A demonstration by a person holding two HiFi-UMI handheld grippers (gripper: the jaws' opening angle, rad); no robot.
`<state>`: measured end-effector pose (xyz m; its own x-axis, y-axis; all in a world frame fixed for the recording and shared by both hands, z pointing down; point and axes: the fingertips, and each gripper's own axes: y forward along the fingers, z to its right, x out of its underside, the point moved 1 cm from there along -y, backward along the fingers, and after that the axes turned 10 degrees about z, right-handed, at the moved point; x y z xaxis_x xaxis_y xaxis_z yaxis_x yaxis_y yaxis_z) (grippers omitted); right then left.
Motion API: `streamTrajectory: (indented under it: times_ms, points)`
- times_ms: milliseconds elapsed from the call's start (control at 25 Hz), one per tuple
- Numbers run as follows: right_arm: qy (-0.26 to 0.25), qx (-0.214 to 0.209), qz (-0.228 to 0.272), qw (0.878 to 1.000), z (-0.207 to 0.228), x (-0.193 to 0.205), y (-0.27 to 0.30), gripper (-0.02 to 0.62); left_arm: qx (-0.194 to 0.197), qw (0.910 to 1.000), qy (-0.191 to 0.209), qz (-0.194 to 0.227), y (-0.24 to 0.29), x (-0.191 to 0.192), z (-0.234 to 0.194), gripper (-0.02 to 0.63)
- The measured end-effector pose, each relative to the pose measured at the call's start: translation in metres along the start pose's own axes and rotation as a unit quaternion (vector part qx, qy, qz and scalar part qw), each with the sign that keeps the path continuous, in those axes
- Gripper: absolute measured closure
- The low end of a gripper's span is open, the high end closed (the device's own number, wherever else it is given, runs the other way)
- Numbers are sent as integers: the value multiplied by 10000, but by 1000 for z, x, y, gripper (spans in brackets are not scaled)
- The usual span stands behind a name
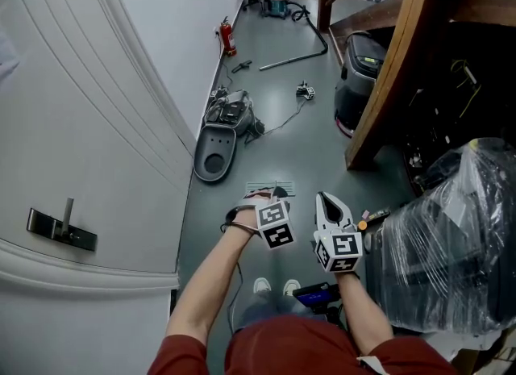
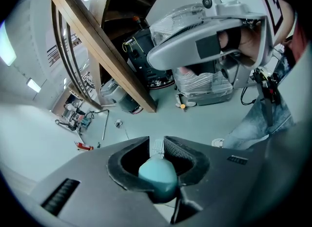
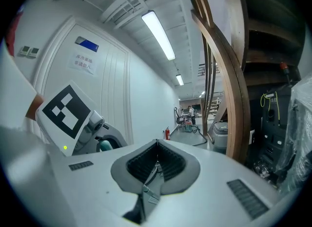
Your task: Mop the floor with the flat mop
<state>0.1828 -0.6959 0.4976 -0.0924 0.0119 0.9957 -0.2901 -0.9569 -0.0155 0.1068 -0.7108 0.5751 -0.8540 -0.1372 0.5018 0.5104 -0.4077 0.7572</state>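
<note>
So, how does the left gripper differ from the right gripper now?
The left gripper grips the teal mop handle; the right gripper is shut on nothing. The left gripper looks down at the floor, the right along the white wall. Both are held side by side.

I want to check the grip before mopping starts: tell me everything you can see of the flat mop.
The flat mop shows mainly as a smooth, rounded teal handle end, plastic by its look, clamped between the jaws of the left gripper. The shaft is hidden under the grippers. Its flat head, pale with stripes, lies on the grey-green floor just ahead of the grippers. The right gripper is shut and does not hold it.
</note>
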Motion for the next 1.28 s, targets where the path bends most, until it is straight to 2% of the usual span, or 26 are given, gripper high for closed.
streamTrajectory:
  times_ms: [320, 680, 920, 1280]
  points:
    - [-21, -115, 18, 9999, -9, -2, 4, 578, -26, 10000, -52, 13, -3, 4, 1, 500]
    - [50, -161, -68, 9998, 5, 7, -12, 578, -73, 9999, -53, -58, 6, -7, 13, 500]
    - [83, -50, -100, 9999, 11, 14, -24, 578, -10, 9999, 116, -86, 9, -11, 24, 502]
    - [27, 91, -65, 9999, -13, 13, -46, 578, 2, 9996, 293, -60, -6, 8, 48, 502]
